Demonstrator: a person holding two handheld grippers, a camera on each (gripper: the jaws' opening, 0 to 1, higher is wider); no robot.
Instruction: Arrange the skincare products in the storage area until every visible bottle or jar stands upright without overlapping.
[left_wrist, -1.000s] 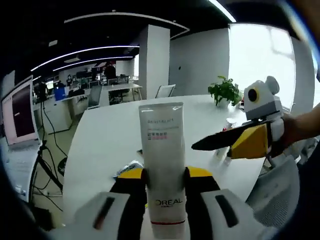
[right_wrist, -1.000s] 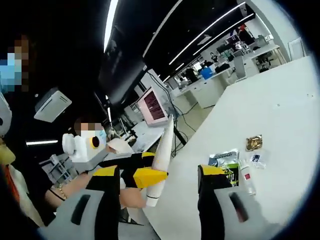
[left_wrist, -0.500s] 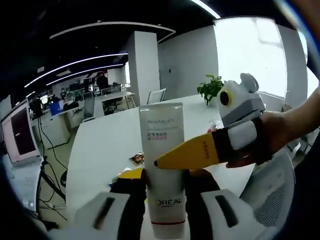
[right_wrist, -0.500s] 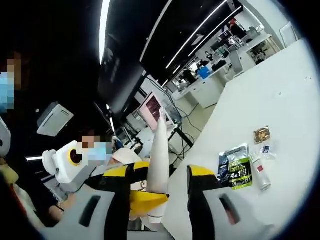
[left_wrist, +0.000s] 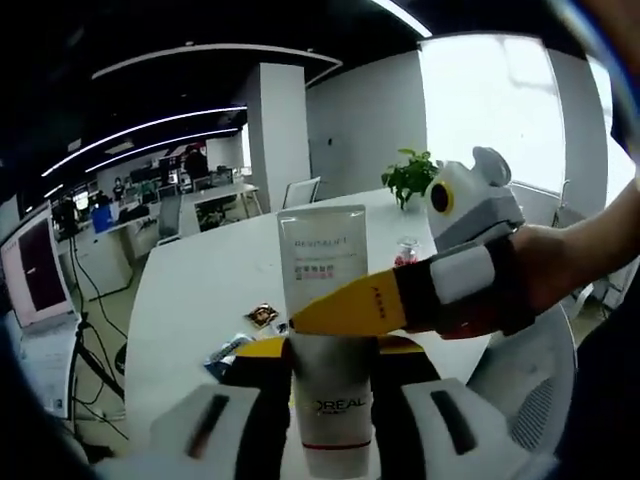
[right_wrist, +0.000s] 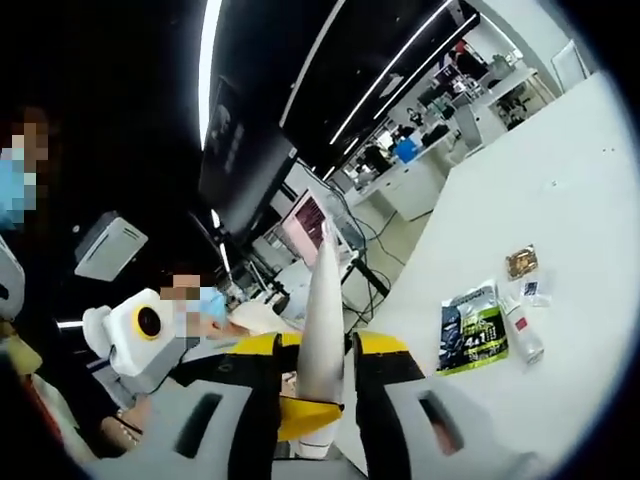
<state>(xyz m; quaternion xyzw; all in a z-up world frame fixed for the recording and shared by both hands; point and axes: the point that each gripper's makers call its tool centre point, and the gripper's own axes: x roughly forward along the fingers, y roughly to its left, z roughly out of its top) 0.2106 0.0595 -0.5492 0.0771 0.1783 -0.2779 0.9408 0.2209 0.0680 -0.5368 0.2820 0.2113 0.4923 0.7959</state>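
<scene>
One white table (left_wrist: 210, 280), viewed past both grippers. One L'Oreal cream tube (left_wrist: 327, 320), white with a silver lower section, is the only skincare item in hand. Two grippers are on it.

Left gripper (left_wrist: 330, 362): jaws clamped on the tube's lower section, one at each side, just above the printed brand name. In the left gripper view the tube's long axis runs straight up between the jaws, flat crimped end away from the gripper, broad printed face toward the camera.

Right gripper (right_wrist: 322, 352): jaws closed against the same tube, which stands edge-on between them in the right gripper view, narrowing to its crimped end (right_wrist: 322, 235) far from the gripper. In the left gripper view one yellow jaw of this gripper crosses the tube's front face at mid-height, entering from the right, with a person's hand (left_wrist: 560, 270) behind it.

On the table beyond the right gripper's jaws, to their right: one green-and-black sachet (right_wrist: 473, 331), lying flat; one small white tube with a red band (right_wrist: 520, 326), lying on its side just beside the sachet; one small brown packet (right_wrist: 521, 262) past them.

One potted plant (left_wrist: 407, 178) stands on the table's far side, beyond the left gripper.
</scene>
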